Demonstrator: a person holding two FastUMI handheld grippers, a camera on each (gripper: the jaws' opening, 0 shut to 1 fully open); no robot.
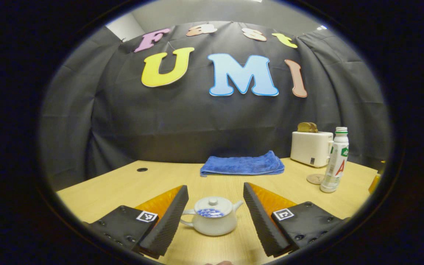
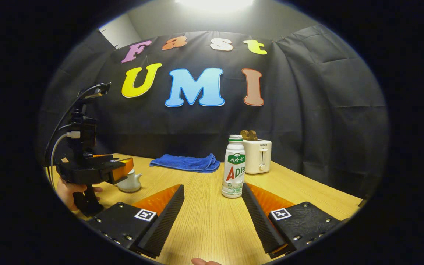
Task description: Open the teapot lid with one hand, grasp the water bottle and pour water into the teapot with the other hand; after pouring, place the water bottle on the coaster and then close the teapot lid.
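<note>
Teapot first: one small white pot sits on the table, right between the two wide-apart fingers of the left gripper. No finger touches it. Its lid is on, with a little knob on top. Its handle points to the left finger and its spout to the right finger.

Past the fingers lies one blue towel, folded flat. Off to the right of the right finger stand one toaster with brown bread in it, one round coaster and one bottle. This bottle stands up with its cap on, just beside the coaster, not on it.

In the right gripper view, the left gripper is far to the left of the left finger, with a hand under it. It hides part of the teapot. One towel lies farther back. The right gripper has its fingers wide apart and holds nothing. The bottle stands just past the tip of the right finger. I cannot tell if they touch. The toaster is behind the bottle.
</note>
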